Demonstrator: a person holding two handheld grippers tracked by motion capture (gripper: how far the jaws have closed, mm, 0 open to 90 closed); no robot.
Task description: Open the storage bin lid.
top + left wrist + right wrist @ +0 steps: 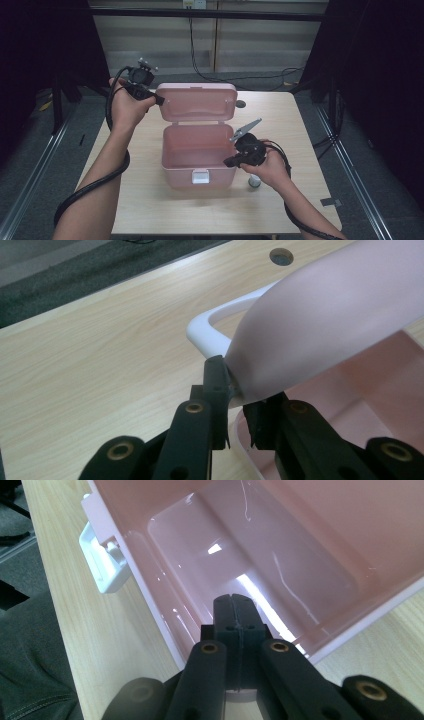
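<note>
On the table (150,200) centre stands the pink box (197,165), its lid (196,102) raised. At far left, the left gripper (235,390) pinches the lid's corner; the right gripper (234,611), jaws pressed together and empty, hangs over the box's right rim.

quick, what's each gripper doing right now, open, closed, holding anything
Left gripper: closed on the edge of the pink box lid, holding it open.
Right gripper: closed, empty, over the open pink box.
</note>
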